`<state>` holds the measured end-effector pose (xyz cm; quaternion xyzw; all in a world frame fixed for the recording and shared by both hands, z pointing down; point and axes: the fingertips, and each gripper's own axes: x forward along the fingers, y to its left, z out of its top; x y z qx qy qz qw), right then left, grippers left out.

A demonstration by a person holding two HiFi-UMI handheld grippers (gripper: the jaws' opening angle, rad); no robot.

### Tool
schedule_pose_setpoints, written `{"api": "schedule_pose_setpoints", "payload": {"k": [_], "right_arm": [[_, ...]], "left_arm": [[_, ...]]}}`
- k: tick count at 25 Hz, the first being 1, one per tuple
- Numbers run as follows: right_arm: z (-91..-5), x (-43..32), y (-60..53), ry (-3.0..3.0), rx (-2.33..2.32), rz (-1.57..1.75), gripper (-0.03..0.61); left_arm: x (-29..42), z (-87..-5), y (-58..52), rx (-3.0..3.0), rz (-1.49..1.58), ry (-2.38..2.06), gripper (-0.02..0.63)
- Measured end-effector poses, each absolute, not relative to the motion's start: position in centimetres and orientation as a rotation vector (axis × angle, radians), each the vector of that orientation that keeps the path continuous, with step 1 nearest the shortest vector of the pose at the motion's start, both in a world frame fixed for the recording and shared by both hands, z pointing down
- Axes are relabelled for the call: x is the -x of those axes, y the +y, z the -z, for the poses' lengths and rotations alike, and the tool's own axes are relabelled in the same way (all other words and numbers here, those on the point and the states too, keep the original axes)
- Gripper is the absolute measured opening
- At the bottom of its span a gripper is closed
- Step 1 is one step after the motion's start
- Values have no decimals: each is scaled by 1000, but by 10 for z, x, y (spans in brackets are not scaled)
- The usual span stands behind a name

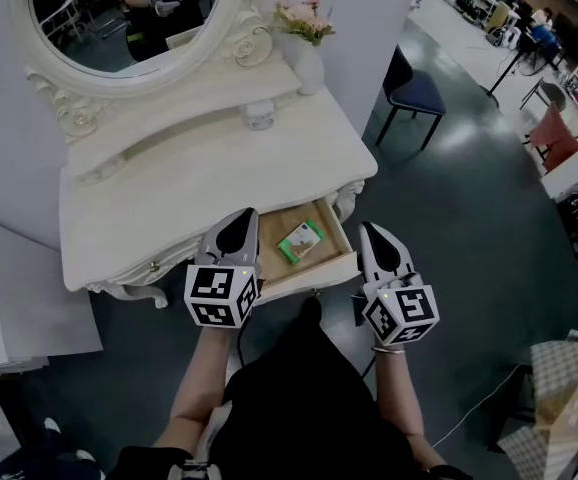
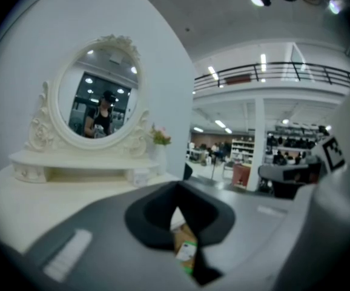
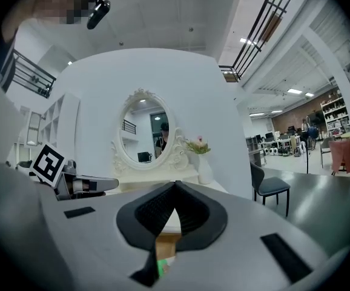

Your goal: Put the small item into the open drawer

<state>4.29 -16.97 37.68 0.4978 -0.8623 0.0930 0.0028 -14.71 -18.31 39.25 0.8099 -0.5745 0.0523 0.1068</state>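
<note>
The small item, a green and white box [image 1: 300, 241], lies flat inside the open wooden drawer [image 1: 337, 230] of the white dressing table [image 1: 169, 188]. My left gripper [image 1: 238, 225] hovers over the drawer's left front corner, shut and empty. My right gripper [image 1: 373, 232] hangs just past the drawer's right side, also shut with nothing in it. In the left gripper view the jaws meet at the tip [image 2: 176, 206], and the box [image 2: 187, 249] shows below them. In the right gripper view the shut jaws [image 3: 175, 206] stand over the drawer's wood [image 3: 168, 244], with a sliver of green box [image 3: 161, 265].
An oval mirror [image 1: 129, 13] stands at the back of the table. A white vase of pink flowers [image 1: 307, 38] and a small jar [image 1: 260, 115] sit on its upper shelf. A dark chair [image 1: 414, 93] stands on the grey floor to the right.
</note>
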Motion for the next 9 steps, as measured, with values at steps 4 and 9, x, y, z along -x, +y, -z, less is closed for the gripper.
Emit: {"api": "schedule_pose_setpoints", "payload": {"k": [4,9], "right_arm": [[-376,-42,-171,-2711,-1564,-282,-3],[-374,-39,-171,-2724,-1558,-276,-3]], "left_arm": [[147,-394,-183,-2392,-156,-1682,8],[148,-393,-183,-2397,-147,-1678,8]]}}
